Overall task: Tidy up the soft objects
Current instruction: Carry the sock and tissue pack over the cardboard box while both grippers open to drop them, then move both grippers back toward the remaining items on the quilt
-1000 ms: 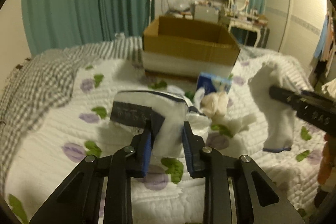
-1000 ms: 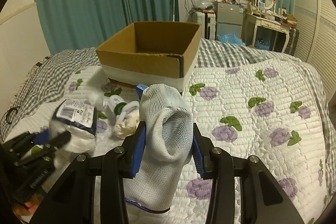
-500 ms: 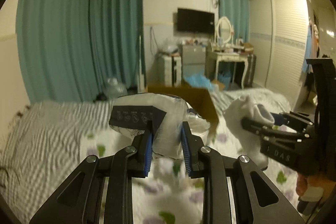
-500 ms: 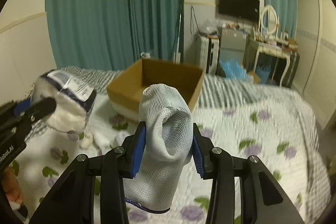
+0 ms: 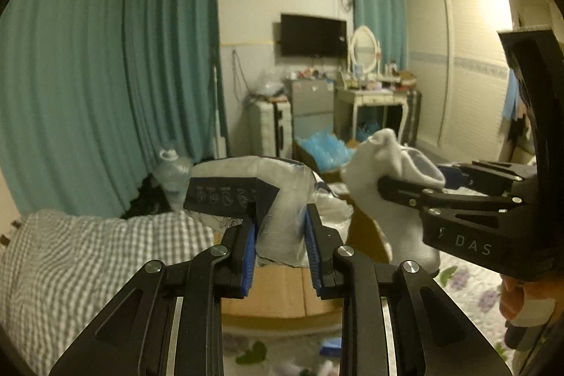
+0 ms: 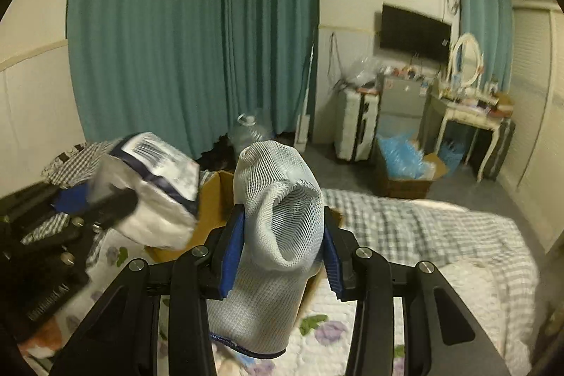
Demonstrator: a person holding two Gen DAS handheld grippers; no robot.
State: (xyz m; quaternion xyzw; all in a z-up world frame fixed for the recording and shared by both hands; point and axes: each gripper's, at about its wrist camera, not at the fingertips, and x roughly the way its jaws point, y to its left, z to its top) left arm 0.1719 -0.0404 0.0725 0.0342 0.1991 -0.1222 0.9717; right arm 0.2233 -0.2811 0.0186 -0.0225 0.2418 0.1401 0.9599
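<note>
Up close, left gripper (image 5: 280, 236) pinches a plastic-wrapped pack (image 5: 278, 199) between blue pads, raised above the bed (image 5: 88, 256); right gripper (image 6: 282, 256) clamps a white mesh sock (image 6: 278, 228), cuff hanging below the fingers. Just beyond both, an open cardboard box (image 6: 215, 196) sits on the quilt. Farther off: teal curtains (image 6: 197, 34), TV (image 6: 416, 32).

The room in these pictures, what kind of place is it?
Most likely a home bedroom. A bed with a checked cover fills the foreground, a dressing table with an oval mirror stands by the wall, and a TV hangs there.
</note>
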